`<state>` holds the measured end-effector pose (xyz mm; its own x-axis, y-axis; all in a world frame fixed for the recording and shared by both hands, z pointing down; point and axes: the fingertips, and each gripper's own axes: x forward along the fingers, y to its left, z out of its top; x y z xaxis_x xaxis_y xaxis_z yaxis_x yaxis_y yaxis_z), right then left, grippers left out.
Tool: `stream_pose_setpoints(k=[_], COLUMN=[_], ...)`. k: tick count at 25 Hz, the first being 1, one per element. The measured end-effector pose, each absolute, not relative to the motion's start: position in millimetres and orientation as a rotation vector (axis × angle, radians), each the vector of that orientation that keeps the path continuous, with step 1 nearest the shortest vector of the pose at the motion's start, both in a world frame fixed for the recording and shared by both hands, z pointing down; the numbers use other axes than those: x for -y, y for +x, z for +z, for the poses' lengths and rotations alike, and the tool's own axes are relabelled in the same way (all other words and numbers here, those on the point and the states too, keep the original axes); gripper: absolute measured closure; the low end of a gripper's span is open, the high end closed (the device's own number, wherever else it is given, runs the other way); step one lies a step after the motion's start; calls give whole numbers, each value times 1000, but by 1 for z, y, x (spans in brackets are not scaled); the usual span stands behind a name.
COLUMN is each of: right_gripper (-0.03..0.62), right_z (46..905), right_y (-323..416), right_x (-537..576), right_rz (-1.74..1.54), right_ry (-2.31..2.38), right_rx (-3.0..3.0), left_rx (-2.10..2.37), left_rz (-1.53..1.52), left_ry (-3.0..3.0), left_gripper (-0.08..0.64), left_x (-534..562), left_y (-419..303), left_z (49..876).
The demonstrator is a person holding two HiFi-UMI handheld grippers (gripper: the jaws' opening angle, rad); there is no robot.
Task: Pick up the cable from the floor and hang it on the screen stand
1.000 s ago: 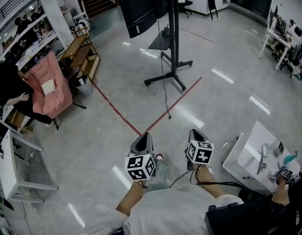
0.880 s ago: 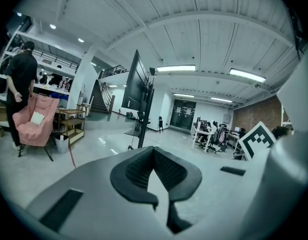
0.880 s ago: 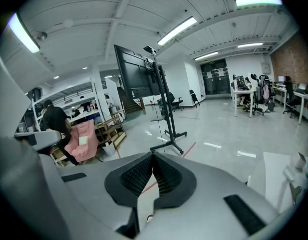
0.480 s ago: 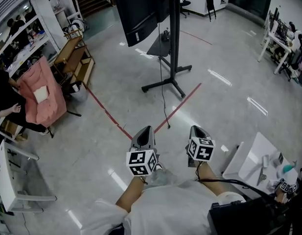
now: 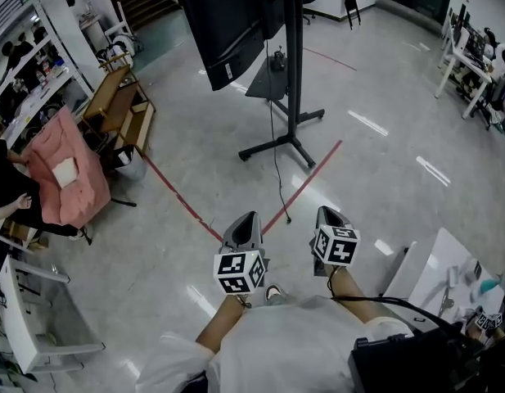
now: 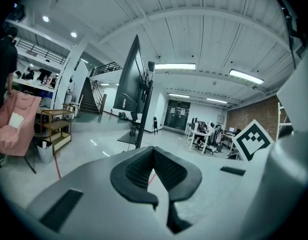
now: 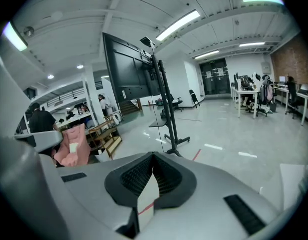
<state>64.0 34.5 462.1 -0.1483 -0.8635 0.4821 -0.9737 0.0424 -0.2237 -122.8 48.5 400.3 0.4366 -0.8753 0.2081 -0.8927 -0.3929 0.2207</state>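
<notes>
Shiny grey floor (image 5: 195, 154) with red tape lines fills the room. A pink covered chair (image 5: 60, 170) sits at the left. In the middle, a thin black cable (image 5: 277, 174) runs down beside the tall black screen stand (image 5: 291, 72) onto the floor. The left gripper (image 5: 250, 218) and right gripper (image 5: 326, 214) are apart from the cable, with their jaws pressed together and nothing in them.
</notes>
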Motion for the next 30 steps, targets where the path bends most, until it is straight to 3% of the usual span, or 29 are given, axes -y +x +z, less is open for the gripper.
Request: stream_pose_setpoints(k=[30], right_gripper=[575], right_z=[482], right_y=[81], right_x=[94], right_rz=[816], right_ry=[1876], right_rx=[2051], left_rx=[1485], left_rz=[158], left_ry=[2344], left_gripper=[558], left_x=[89], left_y=[-104], left_z=[430])
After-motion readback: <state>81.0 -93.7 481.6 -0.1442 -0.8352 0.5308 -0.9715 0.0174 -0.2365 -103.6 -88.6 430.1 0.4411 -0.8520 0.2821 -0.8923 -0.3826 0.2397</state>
